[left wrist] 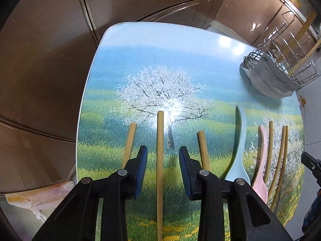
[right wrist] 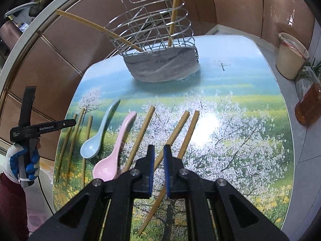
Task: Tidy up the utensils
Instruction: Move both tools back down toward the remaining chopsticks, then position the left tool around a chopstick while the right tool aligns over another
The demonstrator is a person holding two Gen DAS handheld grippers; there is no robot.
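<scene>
Right gripper (right wrist: pixel 158 150) jaws narrow | chopstick (right wrist: pixel 172 138) partly hidden between | contact unclear

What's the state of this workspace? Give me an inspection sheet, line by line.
Surface: table, glossy, printed with a tree landscape.
Job's things: six chopsticks lie flat, with the blue spoon and pink spoon among them. The wire rack, with a grey cloth around its base, holds two more.
Clutter: nothing seen.
Grippers: left gripper is open, straddling a chopstick. The right gripper has its jaws narrowly apart, a chopstick in the gap.
Cables: thin dark line below the left handle, possibly a cable.
Surroundings: brown cabinet panels, lined bin, orange bag.
</scene>
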